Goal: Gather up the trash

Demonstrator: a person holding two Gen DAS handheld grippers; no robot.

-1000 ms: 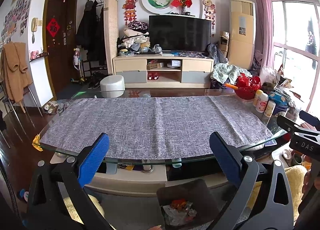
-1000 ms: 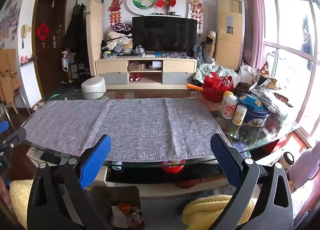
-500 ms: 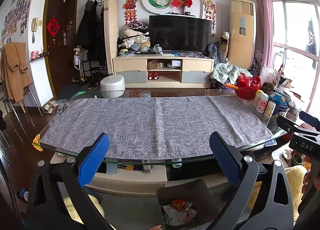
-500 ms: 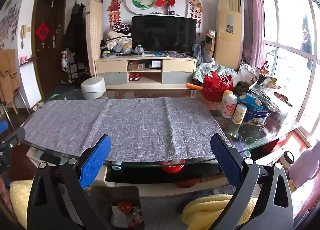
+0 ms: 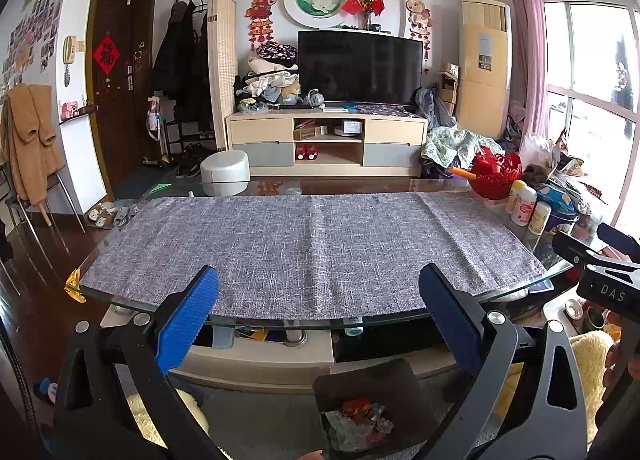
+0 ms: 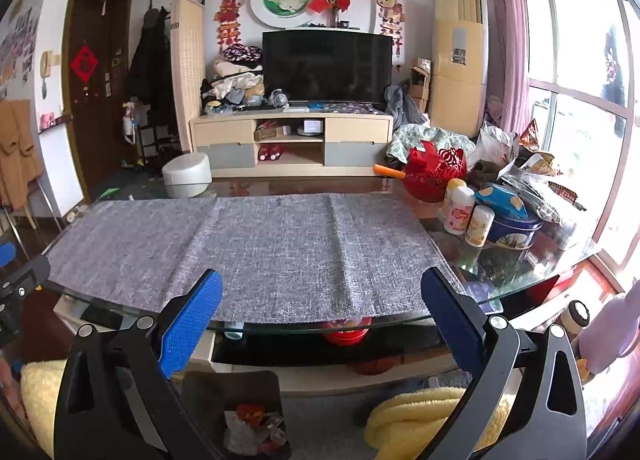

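A dark bin (image 5: 404,384) stands on the floor in front of the glass table, holding crumpled trash (image 5: 358,418) in orange, grey and clear wrap. The same bin (image 6: 264,388) with its trash (image 6: 254,424) shows low in the right wrist view. My left gripper (image 5: 319,282) is open above and before the bin, nothing between its blue pads. My right gripper (image 6: 322,286) is open too and holds nothing. A grey cloth (image 5: 312,248) covers the table top, with no trash on it. The right gripper's body (image 5: 604,280) shows at the far right of the left wrist view.
Bottles (image 6: 466,212), a blue tin (image 6: 514,230), a red basket (image 6: 436,172) and bags crowd the table's right end. A yellow towel (image 6: 416,416) lies on the floor right of the bin. A TV stand (image 5: 326,144) and white stool (image 5: 224,176) are beyond the table.
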